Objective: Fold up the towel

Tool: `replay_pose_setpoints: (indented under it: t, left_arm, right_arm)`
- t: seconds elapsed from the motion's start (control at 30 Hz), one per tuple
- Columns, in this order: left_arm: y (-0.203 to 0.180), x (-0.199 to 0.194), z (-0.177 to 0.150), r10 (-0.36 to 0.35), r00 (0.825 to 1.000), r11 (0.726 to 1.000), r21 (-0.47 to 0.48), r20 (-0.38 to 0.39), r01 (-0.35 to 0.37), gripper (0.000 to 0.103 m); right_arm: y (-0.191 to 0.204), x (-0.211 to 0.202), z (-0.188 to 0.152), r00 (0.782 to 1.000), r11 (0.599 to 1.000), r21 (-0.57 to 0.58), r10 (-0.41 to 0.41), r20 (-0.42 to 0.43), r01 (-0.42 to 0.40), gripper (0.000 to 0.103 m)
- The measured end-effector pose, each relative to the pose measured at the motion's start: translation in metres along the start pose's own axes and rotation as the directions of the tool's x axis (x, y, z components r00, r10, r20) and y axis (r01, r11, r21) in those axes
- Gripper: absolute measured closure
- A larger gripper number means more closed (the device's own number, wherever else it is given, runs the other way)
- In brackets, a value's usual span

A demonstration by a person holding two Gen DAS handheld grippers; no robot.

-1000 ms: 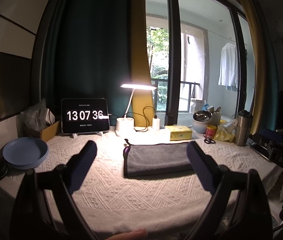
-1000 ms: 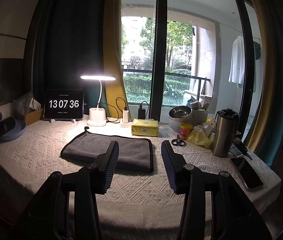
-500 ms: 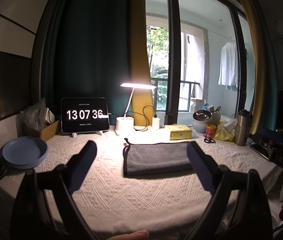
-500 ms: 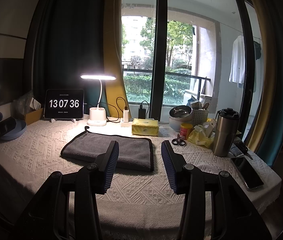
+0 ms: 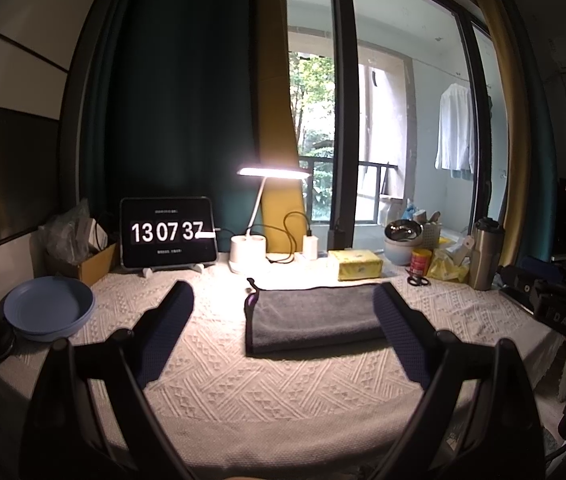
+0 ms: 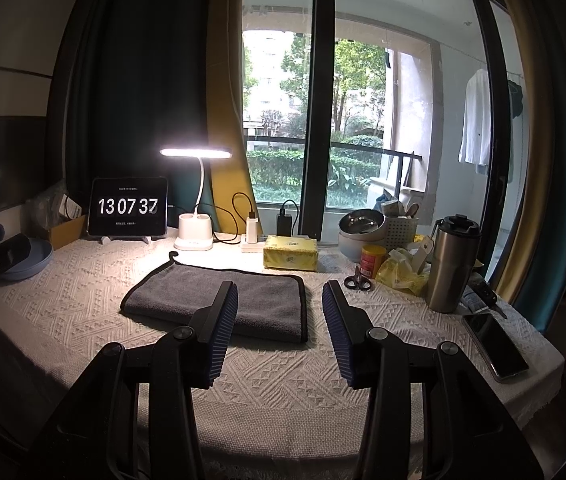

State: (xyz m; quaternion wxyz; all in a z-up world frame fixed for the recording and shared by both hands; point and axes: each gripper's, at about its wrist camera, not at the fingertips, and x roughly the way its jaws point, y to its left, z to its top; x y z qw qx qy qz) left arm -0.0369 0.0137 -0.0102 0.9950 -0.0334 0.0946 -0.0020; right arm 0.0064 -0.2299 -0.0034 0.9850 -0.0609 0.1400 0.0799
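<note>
A tall window point(image 6: 323, 120) with dark and yellow curtains fills the wall behind the bench point(image 6: 275, 372), which is covered by a white textured cloth; beyond the glass are a balcony rail, trees and a hanging shirt point(image 6: 477, 120)

The towel point(image 6: 223, 300) lies folded and flat at mid-bench, grey with a dark trim and a loop at its far left corner. Both grippers hover over the near edge, apart from it. The left gripper point(image 5: 283, 308) has its fingers spread wide; the right gripper point(image 6: 279, 308) has its fingers spread less, empty, with the towel's right edge seen between them

Along the far edge stand a clock point(image 6: 128, 207) reading 13 07 37, a lit lamp point(image 6: 196, 200), chargers and a yellow pack point(image 6: 291, 252). Toward the far right corner are bowls point(image 6: 363, 228), a basket, a red tin, scissors point(image 6: 357, 282), a yellow bag and a steel flask point(image 6: 453, 264), with a phone point(image 6: 495, 346) by the right edge. A blue plate point(image 5: 49, 308) sits at the left edge
</note>
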Motion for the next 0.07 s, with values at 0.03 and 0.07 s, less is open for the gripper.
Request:
replay_pose_setpoints:
  t: [0.03,0.07]
  left_arm:
    - [0.0003,0.0025,0.0003,-0.002,1.0,1.0,-0.003,-0.008,0.002,0.011]
    - [0.001,0.0061,0.0004,-0.001,1.0,1.0,-0.006,-0.019,0.001,0.011]
  right_arm:
    - [-0.001,0.0025,0.0,1.0,1.0,0.002,0.001,-0.003,-0.001,0.056]
    - [-0.0017,0.0052,0.0001,1.0,1.0,0.005,0.003,-0.007,-0.003,0.056]
